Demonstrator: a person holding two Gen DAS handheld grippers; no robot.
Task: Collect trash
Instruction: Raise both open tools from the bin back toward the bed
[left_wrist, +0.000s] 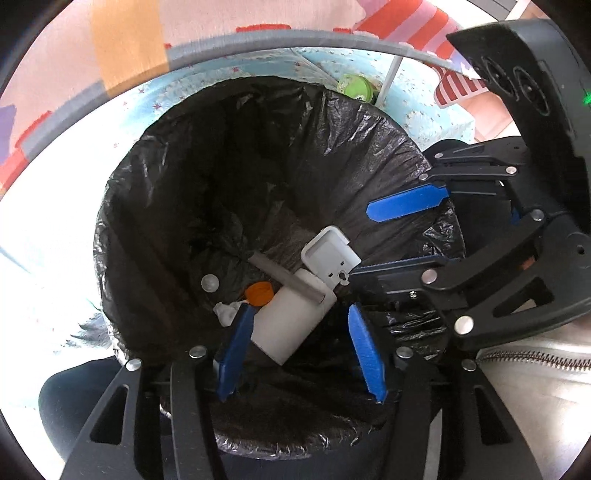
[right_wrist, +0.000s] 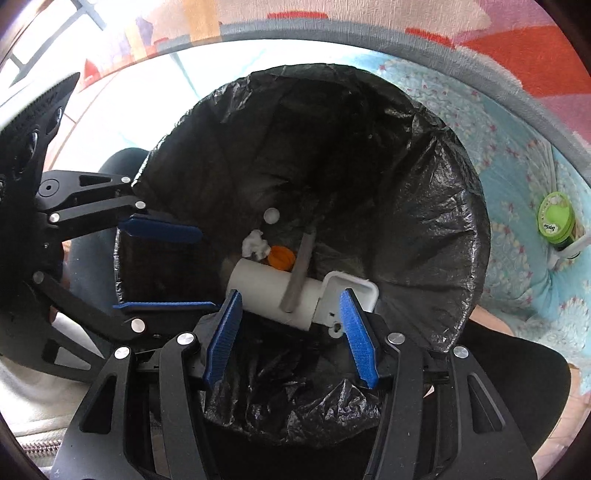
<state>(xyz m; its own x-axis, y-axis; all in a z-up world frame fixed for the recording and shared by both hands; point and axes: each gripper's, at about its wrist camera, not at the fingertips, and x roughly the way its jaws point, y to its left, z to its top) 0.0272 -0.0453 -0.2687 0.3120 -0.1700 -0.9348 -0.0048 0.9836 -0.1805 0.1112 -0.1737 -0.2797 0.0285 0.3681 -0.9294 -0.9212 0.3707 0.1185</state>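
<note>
A bin lined with a black bag (left_wrist: 122, 206) (right_wrist: 461, 192) fills both views. At its bottom lie a white tube (left_wrist: 291, 325) (right_wrist: 266, 291), a grey stick (left_wrist: 284, 277) (right_wrist: 299, 273), a white square plastic piece (left_wrist: 328, 254) (right_wrist: 351, 288), an orange cap (left_wrist: 258, 293) (right_wrist: 280, 258), a crumpled white scrap (left_wrist: 225, 312) (right_wrist: 255, 243) and a small white disc (left_wrist: 209, 283) (right_wrist: 271, 215). My left gripper (left_wrist: 300, 309) (right_wrist: 208, 268) hangs open above the bin with nothing between its fingers. My right gripper (right_wrist: 290, 293) (left_wrist: 364, 240) is open over the bin too, empty.
The bin stands on a light blue patterned mat (right_wrist: 517, 155) with a grey border, on a colourful rug (left_wrist: 125, 48). A green-lidded jar (left_wrist: 354, 85) (right_wrist: 556, 219) sits beyond the bin. A person's dark trousers (left_wrist: 74, 398) and a zipped light jacket (left_wrist: 535, 363) are close by.
</note>
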